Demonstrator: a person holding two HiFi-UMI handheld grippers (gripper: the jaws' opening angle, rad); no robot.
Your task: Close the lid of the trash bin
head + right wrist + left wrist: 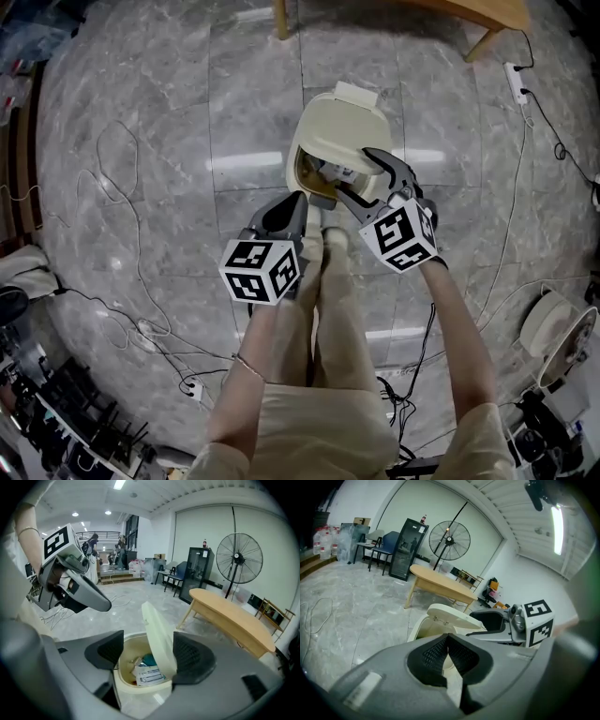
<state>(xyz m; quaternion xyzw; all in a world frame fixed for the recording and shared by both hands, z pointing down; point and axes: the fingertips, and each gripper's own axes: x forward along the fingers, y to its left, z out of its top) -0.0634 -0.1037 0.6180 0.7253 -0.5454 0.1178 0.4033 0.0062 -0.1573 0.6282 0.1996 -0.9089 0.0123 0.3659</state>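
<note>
A cream trash bin (323, 131) stands on the grey floor just beyond the person's feet. Its lid (158, 632) is raised and stands nearly upright over the opening, and paper and other rubbish (146, 670) lie inside. My right gripper (150, 651) is open, with the lid's free edge between its pads and nearer the right pad. In the head view the right gripper (352, 173) reaches over the bin's near rim. My left gripper (302, 199) is shut on nothing and hangs just short of the bin, whose lid (450, 615) shows beyond the gripper's closed tips (447, 639).
A wooden table (234, 616) stands behind the bin, with a large floor fan (239, 557) and a black cabinet (407, 548) farther back. Cables (122, 187) and a power strip (516, 80) lie on the floor. The person's legs (328, 309) are right beside the bin.
</note>
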